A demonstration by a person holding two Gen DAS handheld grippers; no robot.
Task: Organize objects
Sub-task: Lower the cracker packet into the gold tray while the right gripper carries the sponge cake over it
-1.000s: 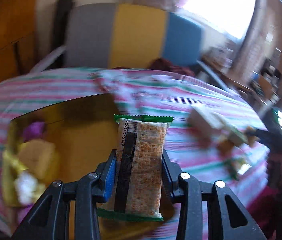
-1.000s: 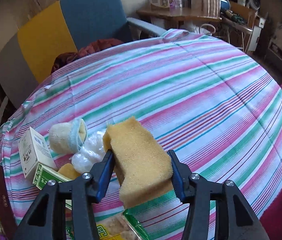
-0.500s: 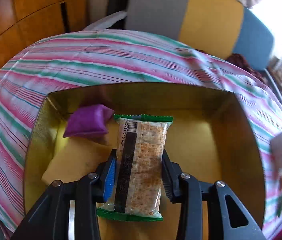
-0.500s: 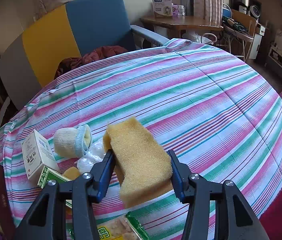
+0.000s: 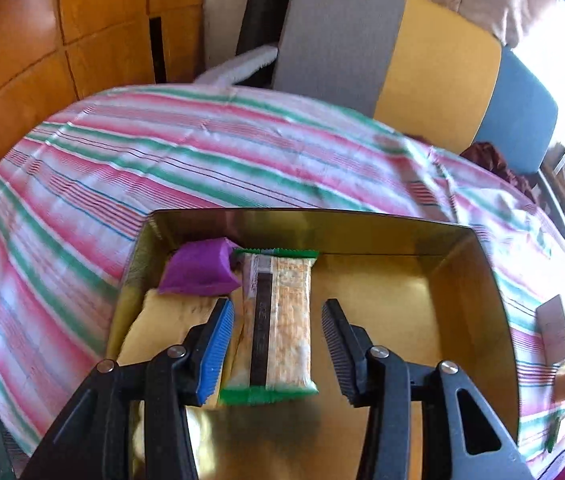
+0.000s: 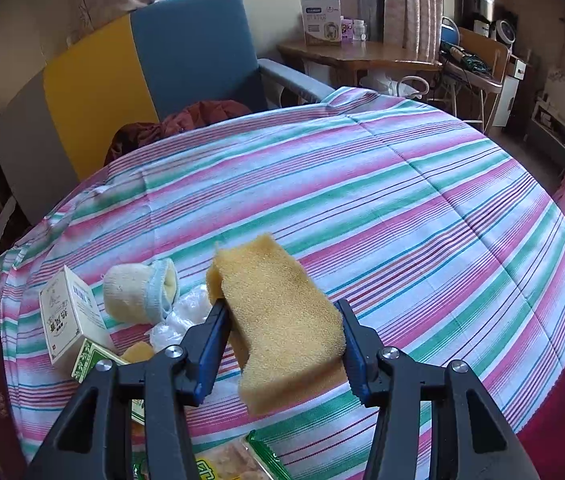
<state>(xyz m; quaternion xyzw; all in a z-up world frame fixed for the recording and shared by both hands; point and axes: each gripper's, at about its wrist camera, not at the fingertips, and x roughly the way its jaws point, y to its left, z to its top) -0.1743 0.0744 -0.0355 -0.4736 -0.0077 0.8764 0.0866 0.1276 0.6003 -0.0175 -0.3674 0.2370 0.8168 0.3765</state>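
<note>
- Left gripper (image 5: 278,336): jaws were opening, pads clear of the cracker packet (image 5: 276,320) on both sides. I read the packet as released, though it lay between them.
- The packet sat inside the gold box (image 5: 470,292), toward its far-left corner, long axis running away from me. Its far end touched a purple pouch (image 5: 200,272); a pale yellow pad (image 5: 170,320) lay just beside it along the left wall.
- Handling, my judgement: light, crinkly film, slick under the pads; crackers inside would snap if squeezed hard. Best taken across the narrow width at mid-length, gently.
- Right gripper (image 6: 280,344): clamped on the yellow sponge (image 6: 278,320), held clear above the striped tablecloth (image 6: 402,208).
- The sponge looked soft and very light, bulging past the jaws. It compresses, so the grip felt secure; little slip risk, nothing to break.
- Near the cloth's left edge, unsorted: a rolled sock (image 6: 140,292), a small white carton (image 6: 70,316), clear plastic wrap (image 6: 184,316), a green packet (image 6: 94,360).
- Next for the box, I judged: the sponge.
</note>
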